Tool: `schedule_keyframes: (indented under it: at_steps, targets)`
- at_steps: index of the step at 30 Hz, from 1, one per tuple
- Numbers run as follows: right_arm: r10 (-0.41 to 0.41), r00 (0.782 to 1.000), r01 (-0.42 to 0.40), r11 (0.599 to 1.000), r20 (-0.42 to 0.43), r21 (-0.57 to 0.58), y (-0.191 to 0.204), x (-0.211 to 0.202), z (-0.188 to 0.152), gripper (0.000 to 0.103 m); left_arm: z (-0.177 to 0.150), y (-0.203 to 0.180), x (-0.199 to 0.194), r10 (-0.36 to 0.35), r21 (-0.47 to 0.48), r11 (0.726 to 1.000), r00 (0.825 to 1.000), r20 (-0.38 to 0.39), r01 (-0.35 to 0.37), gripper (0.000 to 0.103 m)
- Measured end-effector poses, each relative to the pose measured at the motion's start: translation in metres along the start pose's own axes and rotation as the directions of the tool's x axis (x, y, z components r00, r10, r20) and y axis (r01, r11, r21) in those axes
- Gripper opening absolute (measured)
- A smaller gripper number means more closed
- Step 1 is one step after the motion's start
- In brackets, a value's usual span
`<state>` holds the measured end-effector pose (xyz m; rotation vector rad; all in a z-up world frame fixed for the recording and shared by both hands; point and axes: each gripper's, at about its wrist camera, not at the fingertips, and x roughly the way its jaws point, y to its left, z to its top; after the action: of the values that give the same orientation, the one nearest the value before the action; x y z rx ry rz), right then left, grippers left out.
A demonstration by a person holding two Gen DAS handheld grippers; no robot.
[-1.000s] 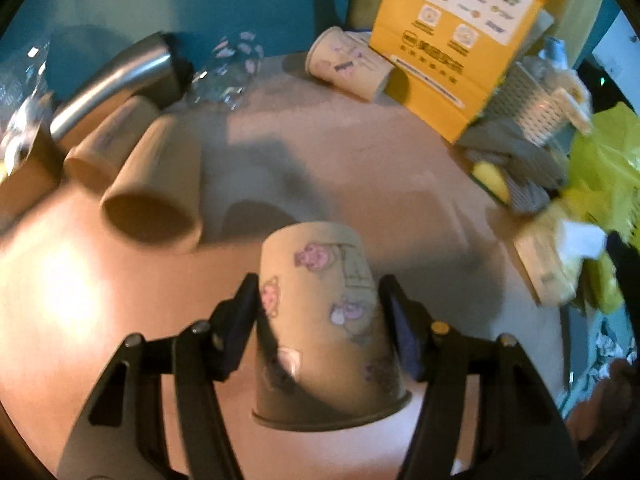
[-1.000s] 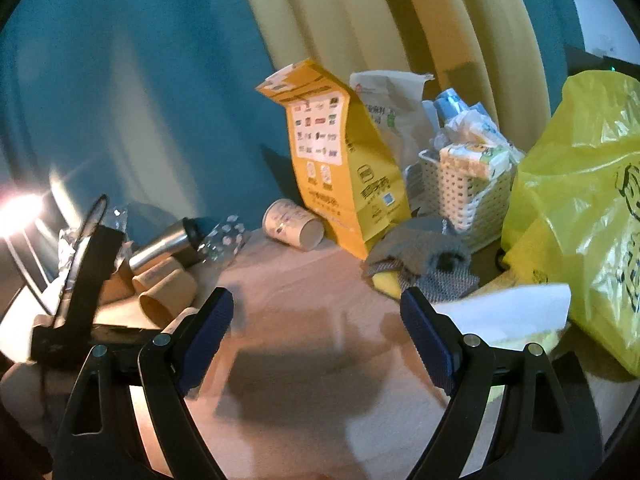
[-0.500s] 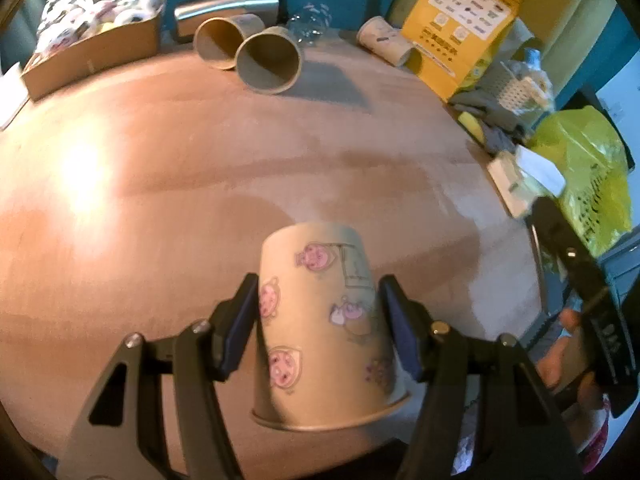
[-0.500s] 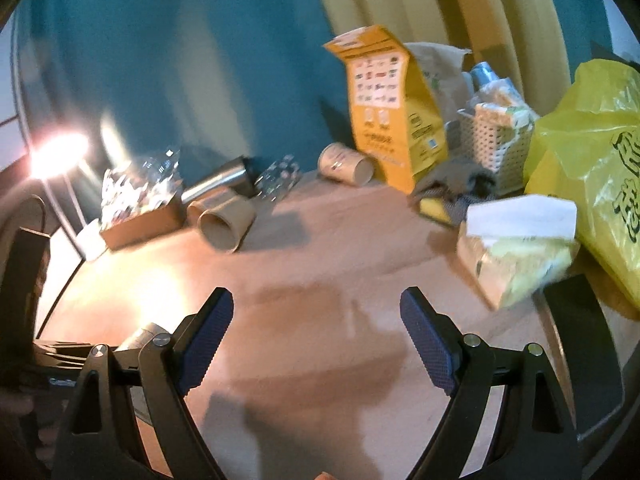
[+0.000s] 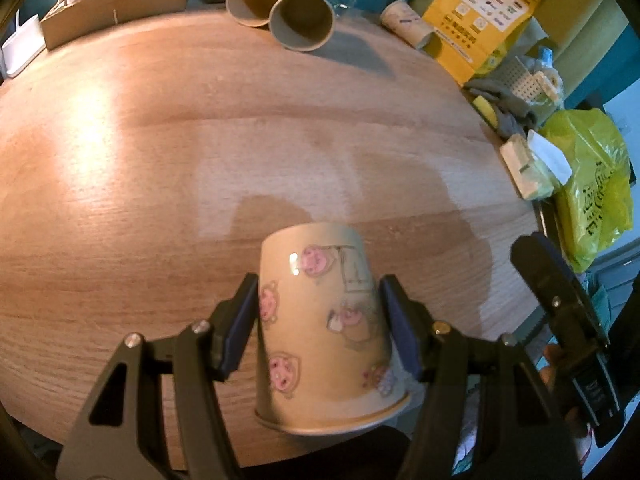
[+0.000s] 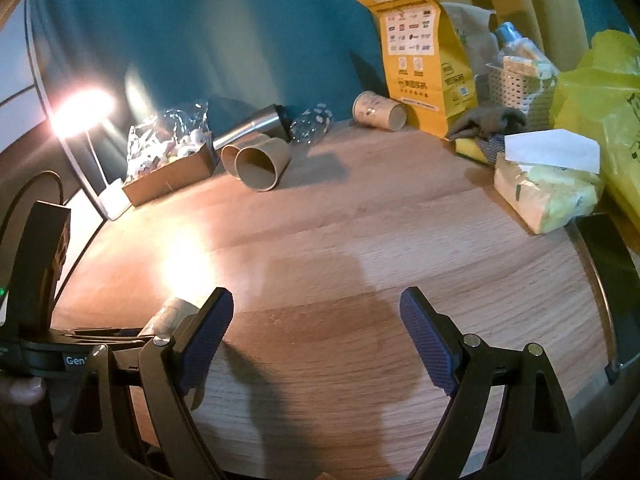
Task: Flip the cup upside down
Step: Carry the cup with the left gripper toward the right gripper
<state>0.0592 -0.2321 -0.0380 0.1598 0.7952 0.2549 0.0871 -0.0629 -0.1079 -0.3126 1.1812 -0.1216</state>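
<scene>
Cardboard tray [image 5: 116, 10] of wrapped sweets sits at ten o'clock on the wooden table [image 5: 160, 152], with two brown paper cups [image 5: 280, 14] lying on their sides at twelve. At six o'clock the left gripper [image 5: 318, 328] is clamped on the pig-printed cup [image 5: 324, 332], held above the table with its rim toward the camera. The right gripper [image 6: 316, 336] hangs with fingers apart, holding nothing.

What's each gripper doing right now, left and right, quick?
Left gripper: closed on the cartoon-print paper cup, rim toward the camera.
Right gripper: open, holding nothing, above the wooden table.
</scene>
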Motion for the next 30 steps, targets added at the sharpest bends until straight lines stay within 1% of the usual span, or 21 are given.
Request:
schedule_keyframes:
  at_steps: [4,5,6,8,11,14,16,19,23,26,30]
  targets:
    - [0.002,1.000,-0.002,1.000,-0.017,-0.003,0.003,0.005,-0.001,0.088,0.000,0.004,-0.004,-0.006,-0.008,1.000,1.000,0.009,0.006,0.065]
    - [0.005,1.000,-0.005,1.000,-0.021,-0.005,0.004,0.006,-0.001,0.088,0.000,0.005,-0.007,-0.008,-0.008,1.000,1.000,0.015,0.008,0.068]
    - [0.007,1.000,-0.007,1.000,-0.025,-0.008,0.006,0.007,-0.001,0.088,0.000,0.004,-0.009,-0.010,-0.008,1.000,1.000,0.022,0.010,0.076]
    - [0.018,0.999,-0.018,1.000,-0.037,-0.014,0.009,0.010,-0.001,0.088,0.000,0.005,-0.016,-0.020,-0.009,1.000,0.999,0.044,0.020,0.081]
    - [0.035,0.998,-0.036,0.999,-0.060,-0.029,0.016,0.013,0.002,0.088,0.000,0.010,-0.028,-0.024,-0.008,1.000,0.997,0.069,0.024,0.081]
    - [0.092,0.990,-0.096,0.995,-0.111,-0.037,0.024,0.021,0.008,0.088,-0.003,0.023,-0.045,-0.022,-0.012,1.000,0.995,0.101,0.023,0.081]
    - [0.140,0.977,-0.148,0.988,-0.163,-0.038,0.031,0.028,0.014,0.088,-0.006,0.035,-0.058,-0.005,-0.011,1.000,0.991,0.132,0.007,0.081]
    - [0.168,0.955,-0.194,0.977,-0.244,-0.086,0.053,0.039,0.024,0.088,-0.014,0.056,-0.073,0.034,-0.018,0.999,0.983,0.181,-0.031,0.081]
    - [0.185,0.912,-0.241,0.964,-0.366,-0.112,0.083,0.060,0.032,0.087,-0.025,0.095,-0.085,0.082,-0.075,0.995,0.969,0.231,-0.066,0.081]
    - [0.156,0.885,-0.233,0.964,-0.439,-0.127,0.101,0.077,0.036,0.087,-0.031,0.123,-0.084,0.071,-0.128,0.991,0.970,0.233,-0.042,0.081]
    - [0.123,0.831,-0.214,0.971,-0.543,-0.106,0.113,0.100,0.033,0.087,-0.038,0.152,-0.084,0.064,-0.168,0.986,0.968,0.241,-0.024,0.081]
